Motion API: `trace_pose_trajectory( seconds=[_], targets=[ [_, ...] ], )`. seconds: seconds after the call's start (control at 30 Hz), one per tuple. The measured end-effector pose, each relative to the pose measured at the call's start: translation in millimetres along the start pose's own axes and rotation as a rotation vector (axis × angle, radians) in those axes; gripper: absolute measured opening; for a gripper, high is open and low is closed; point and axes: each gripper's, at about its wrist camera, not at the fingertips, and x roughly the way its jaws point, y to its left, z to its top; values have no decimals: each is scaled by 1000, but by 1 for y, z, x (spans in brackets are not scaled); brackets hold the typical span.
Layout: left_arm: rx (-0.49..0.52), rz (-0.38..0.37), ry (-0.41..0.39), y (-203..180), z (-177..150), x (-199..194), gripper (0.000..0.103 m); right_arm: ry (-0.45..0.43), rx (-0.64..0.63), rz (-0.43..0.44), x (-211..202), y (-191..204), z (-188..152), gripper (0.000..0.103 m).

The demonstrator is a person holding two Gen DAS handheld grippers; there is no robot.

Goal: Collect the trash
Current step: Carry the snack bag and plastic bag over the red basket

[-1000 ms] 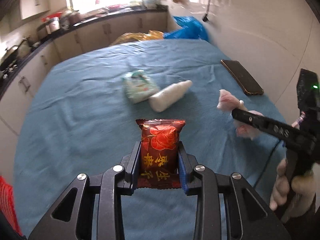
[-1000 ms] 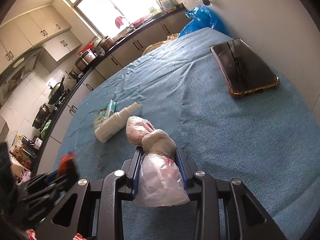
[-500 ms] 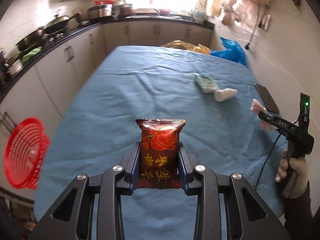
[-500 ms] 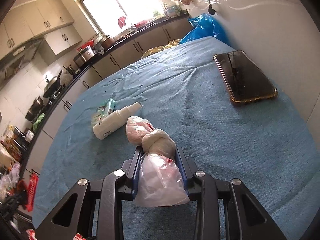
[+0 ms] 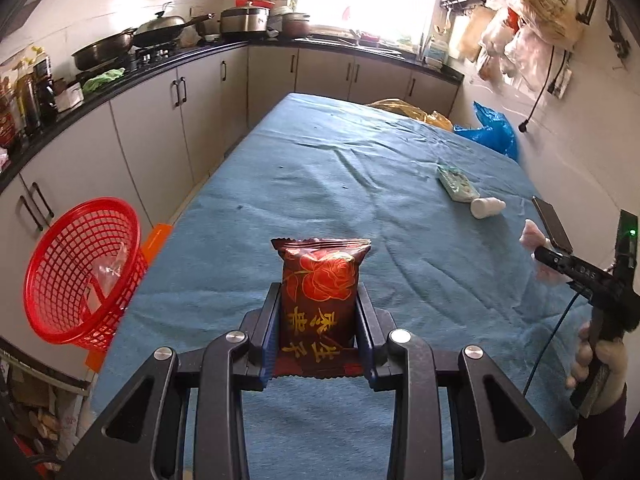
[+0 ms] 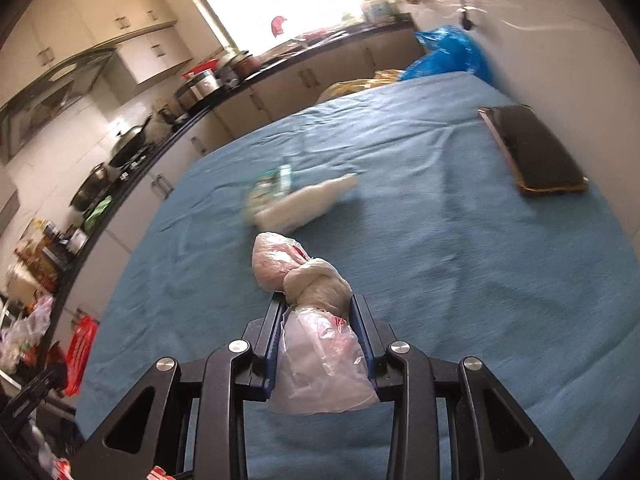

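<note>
My left gripper (image 5: 318,300) is shut on a dark red snack packet (image 5: 319,292) with a rose print, held upright above the blue-covered table (image 5: 340,184). My right gripper (image 6: 318,304) is shut on a knotted pink-white plastic bag (image 6: 316,320); it also shows in the left wrist view (image 5: 560,264) at the right. A red mesh basket (image 5: 80,272) hangs tilted off the table's left edge with a clear wrapper inside; it shows in the right wrist view (image 6: 82,344) too. A white bottle (image 6: 308,208) and a green packet (image 6: 268,188) lie mid-table.
A black phone (image 6: 536,152) lies near the wall on the right. Blue (image 5: 492,132) and yellow (image 5: 408,110) bags sit at the table's far end. Kitchen cabinets and a counter with pots (image 5: 160,36) run along the left and back.
My left gripper has swung left with the snack packet, bringing the red basket fully into view. My right gripper has shifted with the bag still held; its view is blurred.
</note>
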Motion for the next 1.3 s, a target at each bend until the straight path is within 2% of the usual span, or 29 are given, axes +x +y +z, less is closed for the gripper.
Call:
trace_pose_trajectory(
  seconds=[0.33, 0.73, 1.3],
  targets=[
    [-47, 57, -49, 32, -6, -21, 32, 26, -134, 120, -4, 83, -24, 35],
    [-93, 209, -95, 75, -19, -40, 32, 75, -236, 156, 5, 136, -51, 35],
    [-145, 222, -113, 108, -32, -55, 32, 117, -347, 197, 14, 196, -72, 35]
  ],
)
